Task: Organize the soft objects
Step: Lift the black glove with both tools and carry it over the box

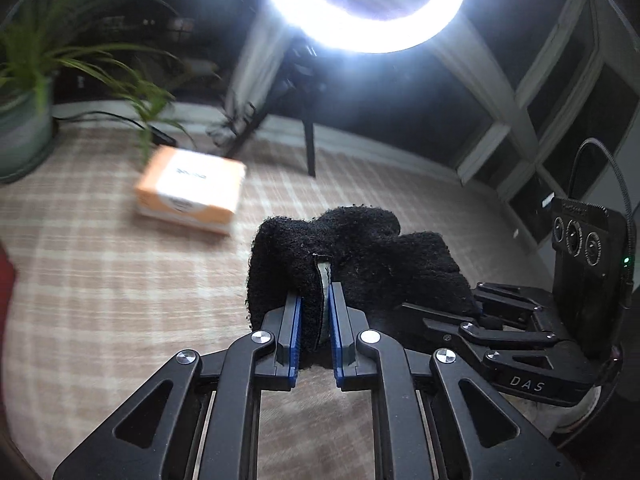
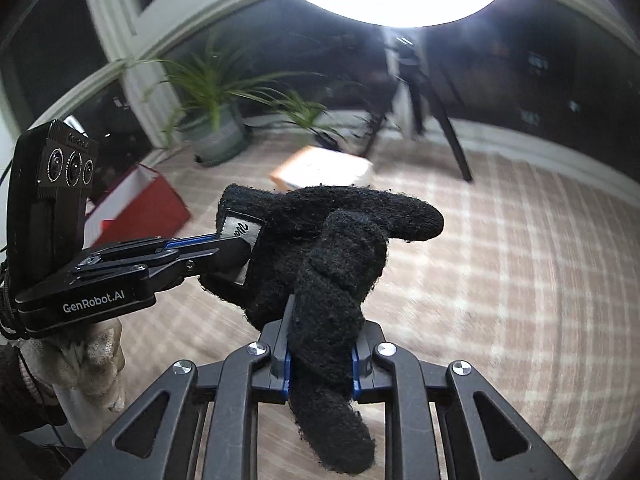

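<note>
A black glove point(image 2: 320, 248) is being held above the rug point(image 1: 100, 280) between both tools: the left gripper point(image 1: 316, 320) is clamped on its cuff, the right gripper point(image 2: 320, 360) on a finger. Placement is judged still outstanding; a red box point(image 2: 136, 208) is lying beyond the left gripper.

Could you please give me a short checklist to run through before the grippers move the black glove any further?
1. Left gripper shut on the black glove at its cuff edge by the label: ok.
2. Right gripper shut on one finger of the glove: ok.
3. Glove lifted off the checked cloth: ok.
4. Red box open-topped and in view as a possible place for it: ok.
5. Whether the red box already holds anything: cannot tell.
6. Orange and white box clear of the glove: ok.
</note>
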Demonstrator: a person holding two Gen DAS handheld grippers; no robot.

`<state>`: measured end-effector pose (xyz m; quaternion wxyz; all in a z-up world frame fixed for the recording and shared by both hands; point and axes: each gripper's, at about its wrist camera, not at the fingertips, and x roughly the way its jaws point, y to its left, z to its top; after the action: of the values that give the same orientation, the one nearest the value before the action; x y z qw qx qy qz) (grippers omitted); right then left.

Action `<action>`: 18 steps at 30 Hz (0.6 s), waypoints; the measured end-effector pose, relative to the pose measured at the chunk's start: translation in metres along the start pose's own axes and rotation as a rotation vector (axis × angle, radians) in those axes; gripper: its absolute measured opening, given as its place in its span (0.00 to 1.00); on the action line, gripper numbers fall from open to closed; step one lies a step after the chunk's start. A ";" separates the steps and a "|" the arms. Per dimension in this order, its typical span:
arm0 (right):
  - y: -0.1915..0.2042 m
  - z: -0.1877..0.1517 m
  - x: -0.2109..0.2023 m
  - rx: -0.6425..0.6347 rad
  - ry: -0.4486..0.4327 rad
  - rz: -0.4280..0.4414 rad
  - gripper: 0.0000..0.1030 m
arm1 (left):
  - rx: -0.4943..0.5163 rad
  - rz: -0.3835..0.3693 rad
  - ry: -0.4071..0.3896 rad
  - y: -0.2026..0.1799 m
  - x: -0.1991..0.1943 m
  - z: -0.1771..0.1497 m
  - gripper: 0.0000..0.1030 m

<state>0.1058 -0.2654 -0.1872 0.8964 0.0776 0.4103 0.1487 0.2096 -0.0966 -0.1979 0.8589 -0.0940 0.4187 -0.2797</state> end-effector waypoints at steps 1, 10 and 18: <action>0.006 0.004 -0.001 -0.015 -0.004 0.010 0.17 | -0.012 0.005 -0.018 0.003 -0.010 0.001 0.11; 0.087 0.047 0.006 -0.198 -0.036 0.118 0.17 | -0.125 0.110 -0.190 0.040 -0.098 -0.006 0.11; 0.174 0.079 0.026 -0.383 -0.047 0.202 0.17 | -0.253 0.224 -0.340 0.082 -0.173 -0.024 0.11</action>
<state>0.1468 -0.0940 -0.1091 0.8846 -0.0499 0.3435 0.3113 0.1393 0.0697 -0.1304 0.9240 -0.1997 0.3077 -0.1079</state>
